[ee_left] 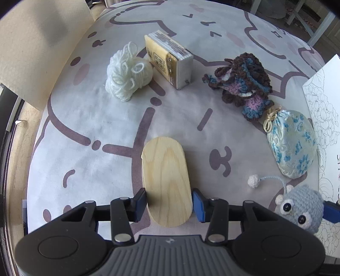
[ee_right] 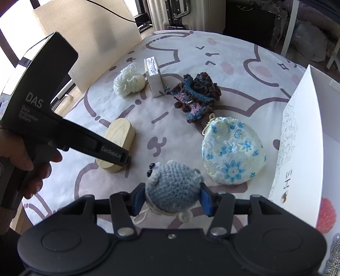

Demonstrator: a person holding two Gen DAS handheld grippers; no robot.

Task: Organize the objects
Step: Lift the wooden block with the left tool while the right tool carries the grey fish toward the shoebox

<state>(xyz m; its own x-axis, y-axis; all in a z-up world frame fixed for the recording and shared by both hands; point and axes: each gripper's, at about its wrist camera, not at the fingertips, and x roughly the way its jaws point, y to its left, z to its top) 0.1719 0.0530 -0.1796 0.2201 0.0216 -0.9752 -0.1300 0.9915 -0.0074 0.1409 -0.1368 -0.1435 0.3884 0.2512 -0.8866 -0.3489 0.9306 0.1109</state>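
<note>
An oval wooden block (ee_left: pixel 166 181) lies on the patterned cloth; my left gripper (ee_left: pixel 169 203) has its blue pads against both sides of its near end. It also shows in the right wrist view (ee_right: pixel 116 146) with the left gripper's body over it. My right gripper (ee_right: pixel 171 198) is shut on a grey-blue crochet toy (ee_right: pixel 173 189) with black eyes; the toy shows in the left wrist view (ee_left: pixel 301 210). A blue-flowered satin pouch (ee_right: pixel 232 149), a brown-purple crochet piece (ee_right: pixel 195 95), a white yarn bundle (ee_left: pixel 127 73) and a tissue pack (ee_left: pixel 170 59) lie further off.
A white box with a line-drawing sheet (ee_right: pixel 297 135) stands at the right, with a red crochet item (ee_right: pixel 326 214) inside. A beige board (ee_left: pixel 36 48) stands at the left. A suitcase (ee_right: pixel 184 12) is beyond the table. The person's hand (ee_right: pixel 27 161) holds the left gripper.
</note>
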